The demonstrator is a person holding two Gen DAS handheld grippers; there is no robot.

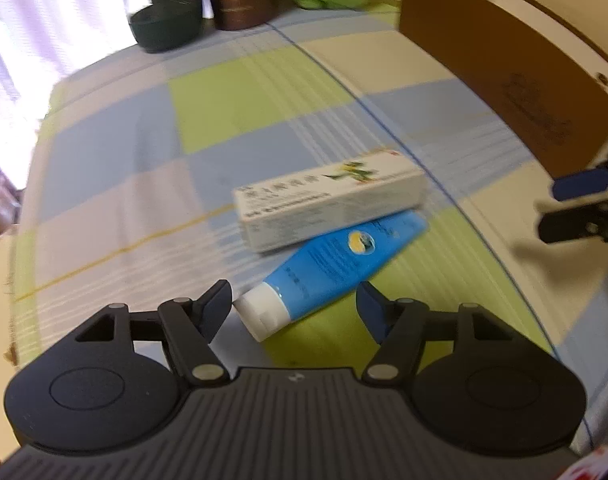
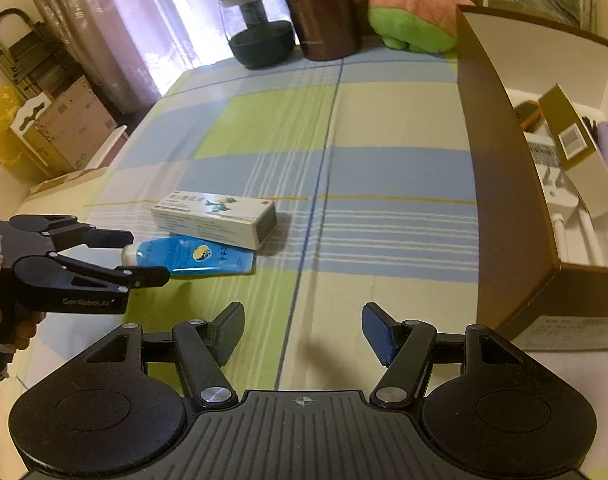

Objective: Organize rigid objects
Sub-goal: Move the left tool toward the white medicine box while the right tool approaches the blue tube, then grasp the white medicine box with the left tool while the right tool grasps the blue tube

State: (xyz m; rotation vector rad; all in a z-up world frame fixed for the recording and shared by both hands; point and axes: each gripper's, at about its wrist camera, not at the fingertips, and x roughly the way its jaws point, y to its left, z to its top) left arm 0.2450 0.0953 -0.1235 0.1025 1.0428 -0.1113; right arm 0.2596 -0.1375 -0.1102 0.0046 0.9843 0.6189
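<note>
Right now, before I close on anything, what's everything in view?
tube: 1, blue, white cap, lying beside carton
carton: 1, white, mid-cloth, behind the tube
storage box: 1, brown, right, holds several items
glass jar: 1, clear with dark base, far edge
flask: 1, brown, far edge
plush star: 1, pink and green, far edge
tablecloth: 1, checked
left gripper: open, at tube cap
right gripper: open, over cloth

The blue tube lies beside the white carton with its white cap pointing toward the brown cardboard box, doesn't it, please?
Not quite: the blue tube lies beside the white carton, but its white cap points toward the left gripper, away from the brown cardboard box, as the right wrist view shows.
</note>
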